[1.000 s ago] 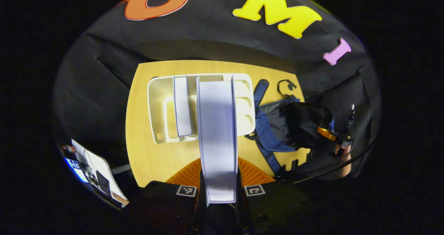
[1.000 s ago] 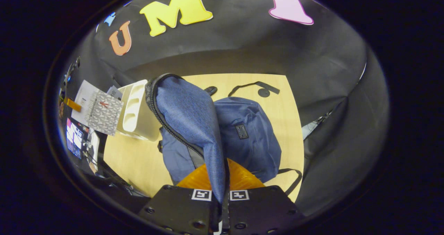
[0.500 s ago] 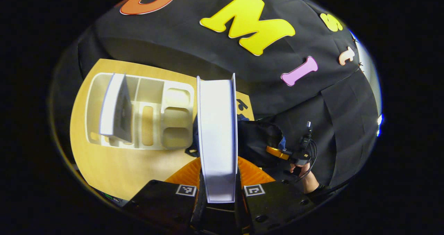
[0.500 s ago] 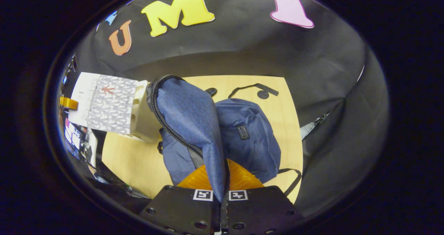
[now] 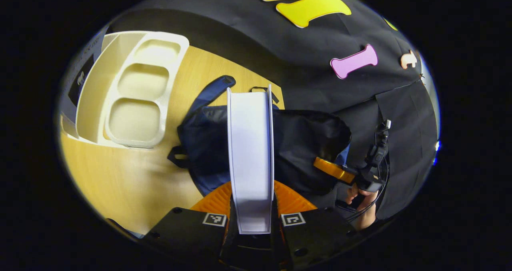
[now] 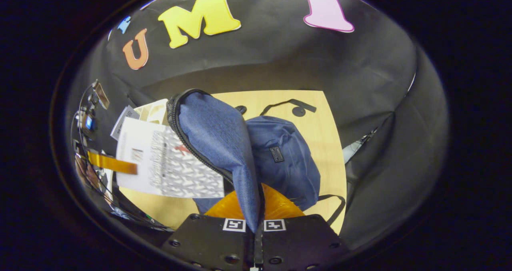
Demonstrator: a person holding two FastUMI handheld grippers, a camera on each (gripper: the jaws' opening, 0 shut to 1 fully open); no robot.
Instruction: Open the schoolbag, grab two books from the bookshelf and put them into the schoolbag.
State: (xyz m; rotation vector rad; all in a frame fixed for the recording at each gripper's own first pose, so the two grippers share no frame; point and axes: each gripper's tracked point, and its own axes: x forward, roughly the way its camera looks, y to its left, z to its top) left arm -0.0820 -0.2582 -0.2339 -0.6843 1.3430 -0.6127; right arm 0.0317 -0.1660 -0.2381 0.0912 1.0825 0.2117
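The left gripper (image 5: 253,223) is clamped on a book (image 5: 250,159), both fingers pressing its covers near the bottom so it stands edge-on, page block facing the camera, above the bag (image 5: 208,143). Held upright and thin like this, it looks ready to slide edge-first into the opening. In the right gripper view the same book (image 6: 172,169) hangs just left of the bag (image 6: 288,163), carried by the left gripper (image 6: 114,163). The right gripper (image 6: 256,229) has its fingers pinched tight on the flap (image 6: 218,143), lifting it so the zip edge curves up and the mouth stays wide; in the left gripper view that gripper (image 5: 340,173) and the hand (image 5: 362,199) holding it sit at the far side of the dark lining (image 5: 308,139). No book can be seen inside the bag. The shelf (image 5: 134,91) stands on the table (image 5: 132,183) to the bag's left; its three side pockets are empty, and another book (image 5: 80,79) leans at its far end. In my judgement this book is about to go in.
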